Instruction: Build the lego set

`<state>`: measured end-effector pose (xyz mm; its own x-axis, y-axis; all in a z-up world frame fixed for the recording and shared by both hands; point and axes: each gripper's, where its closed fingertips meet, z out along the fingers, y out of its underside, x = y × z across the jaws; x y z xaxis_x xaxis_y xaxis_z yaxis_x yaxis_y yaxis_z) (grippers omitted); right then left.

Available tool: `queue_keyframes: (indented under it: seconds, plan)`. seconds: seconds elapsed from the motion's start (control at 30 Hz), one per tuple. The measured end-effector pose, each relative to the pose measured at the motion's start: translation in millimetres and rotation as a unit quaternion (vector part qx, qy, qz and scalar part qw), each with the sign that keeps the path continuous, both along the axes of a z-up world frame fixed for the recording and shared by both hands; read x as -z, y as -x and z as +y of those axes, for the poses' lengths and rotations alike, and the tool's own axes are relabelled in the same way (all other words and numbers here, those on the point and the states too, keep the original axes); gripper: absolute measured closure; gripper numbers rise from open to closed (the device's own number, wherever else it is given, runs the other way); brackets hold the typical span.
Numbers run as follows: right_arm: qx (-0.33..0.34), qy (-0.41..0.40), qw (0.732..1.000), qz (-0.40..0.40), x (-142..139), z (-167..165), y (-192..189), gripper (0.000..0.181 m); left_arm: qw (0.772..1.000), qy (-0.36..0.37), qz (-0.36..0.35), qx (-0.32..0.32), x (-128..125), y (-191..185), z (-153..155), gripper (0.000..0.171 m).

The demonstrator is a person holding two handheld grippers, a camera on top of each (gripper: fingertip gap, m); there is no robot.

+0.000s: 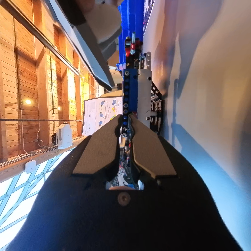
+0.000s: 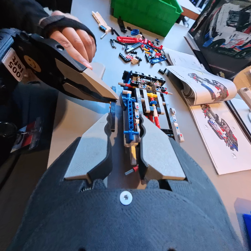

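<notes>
Blue beam (image 2: 113, 108) pinched edge-on by the left gripper (image 2: 112, 101), just beside the chassis (image 2: 146, 103) on the table (image 2: 84, 115). Right gripper (image 2: 126, 126) gapes, empty, over the chassis. Best to align holes before pressing.

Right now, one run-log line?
left gripper: shut on blue beam | right gripper: open over chassis | loose parts: behind
</notes>
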<state>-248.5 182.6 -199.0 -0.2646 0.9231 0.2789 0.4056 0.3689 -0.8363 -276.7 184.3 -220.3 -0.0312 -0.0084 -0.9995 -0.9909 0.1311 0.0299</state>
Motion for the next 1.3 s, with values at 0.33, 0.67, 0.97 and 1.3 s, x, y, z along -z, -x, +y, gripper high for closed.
queue_keyframes:
  seconds: [0.33, 0.67, 0.97, 1.3]
  plan:
    - [0.066, 0.078, 0.991, 0.084, -7, -17, -35, 0.143, 1.000, -0.002, -0.005, 0.016, -5, -18, -18, 0.167]
    - [0.129, -0.239, 0.962, 0.035, 34, -26, -25, 0.154, 0.999, 0.033, -0.022, 0.026, 2, -31, -21, 0.167]
    - [0.147, -0.376, 0.914, 0.052, 22, -24, -22, 0.174, 0.998, 0.031, -0.037, 0.035, -5, -33, -25, 0.166]
    - [0.168, -0.431, 0.882, 0.084, 12, -5, -29, 0.174, 0.962, 0.178, -0.207, 0.014, -18, 20, -19, 0.145]
